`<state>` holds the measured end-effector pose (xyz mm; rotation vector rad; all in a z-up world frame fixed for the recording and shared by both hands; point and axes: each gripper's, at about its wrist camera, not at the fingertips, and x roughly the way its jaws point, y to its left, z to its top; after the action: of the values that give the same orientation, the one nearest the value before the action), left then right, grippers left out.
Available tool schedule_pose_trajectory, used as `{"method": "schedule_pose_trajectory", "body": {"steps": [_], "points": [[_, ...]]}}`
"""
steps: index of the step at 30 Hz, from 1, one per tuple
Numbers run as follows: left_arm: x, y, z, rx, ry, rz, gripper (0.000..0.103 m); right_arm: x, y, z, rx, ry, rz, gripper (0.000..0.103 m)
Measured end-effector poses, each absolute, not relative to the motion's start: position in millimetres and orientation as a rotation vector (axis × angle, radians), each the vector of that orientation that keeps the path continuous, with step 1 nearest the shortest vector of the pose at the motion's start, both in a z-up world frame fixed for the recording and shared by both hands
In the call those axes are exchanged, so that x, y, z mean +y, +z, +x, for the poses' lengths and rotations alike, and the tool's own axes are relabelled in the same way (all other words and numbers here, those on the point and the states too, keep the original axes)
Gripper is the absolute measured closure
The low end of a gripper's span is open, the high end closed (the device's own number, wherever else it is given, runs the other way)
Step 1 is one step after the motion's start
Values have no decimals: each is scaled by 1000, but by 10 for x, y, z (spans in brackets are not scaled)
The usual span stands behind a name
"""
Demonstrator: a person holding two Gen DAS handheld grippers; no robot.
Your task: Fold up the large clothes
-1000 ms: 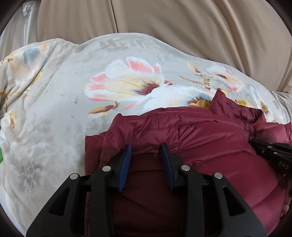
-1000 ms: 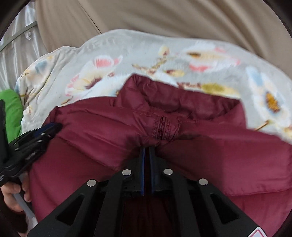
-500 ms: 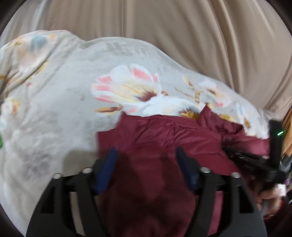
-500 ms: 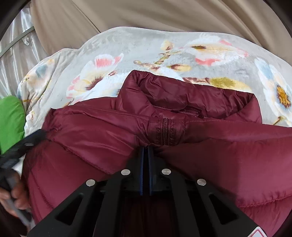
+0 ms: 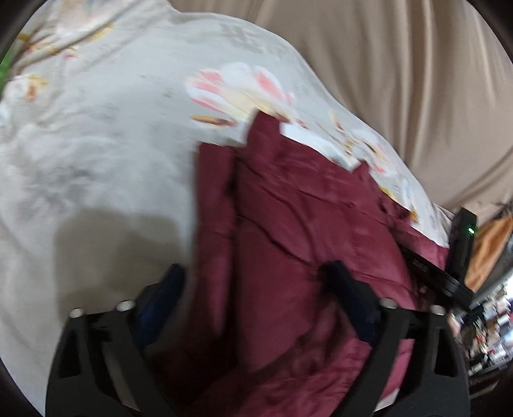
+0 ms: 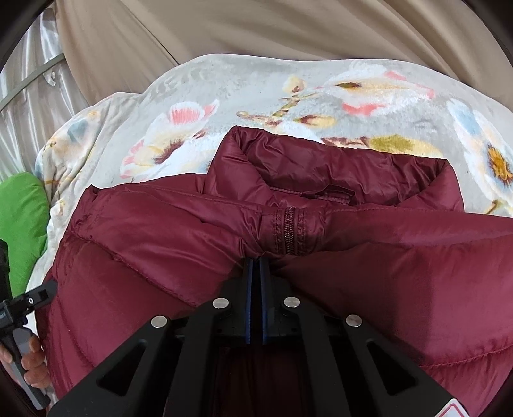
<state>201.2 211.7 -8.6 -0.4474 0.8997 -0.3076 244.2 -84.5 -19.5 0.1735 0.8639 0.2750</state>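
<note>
Beige curtain behind; a floral blanket covers the bed, with a green item at its left edge.

Right gripper: pads pressed together, pinching a fold of the maroon puffer jacket just below the zipper. The collar stands up just beyond the zipper, blanket beyond that. To its left, a hand holds the other tool's handle beside the jacket's edge.

Left gripper: jaws spread wide, having just been narrowing slightly. Jacket fabric lies between the fingers, and the pads do not appear to press it. View is blurred. A folded edge of the jacket runs away ahead, blanket to the left and beyond.

Risks, as judged:
- Slick, puffy shell; a thin pinch by the right gripper could slip under pull.
- Left gripper closing on only the top layer would drag it off the lower layers and skew the fold.
- Trapped air may spring the fold open.
</note>
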Motion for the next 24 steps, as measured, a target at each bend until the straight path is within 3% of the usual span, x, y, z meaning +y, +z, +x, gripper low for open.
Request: {"method": "schedule_pose_trajectory", "body": {"steps": [3,6,17,24], "points": [[1969,-41,2003,900,-356,-450,64,-853,-199,2443,864,281,182,101],[1831,158,1907,836,-382,-391,85,-860,-202,2444,863,285,189,101],[1236,1045,1687,632,-581,-367,92,-869,-210,2443,857,303,205,101],[604,1218,1786,627,-673,-323,92,-903,-195,2442,869,335,239,101]]}}
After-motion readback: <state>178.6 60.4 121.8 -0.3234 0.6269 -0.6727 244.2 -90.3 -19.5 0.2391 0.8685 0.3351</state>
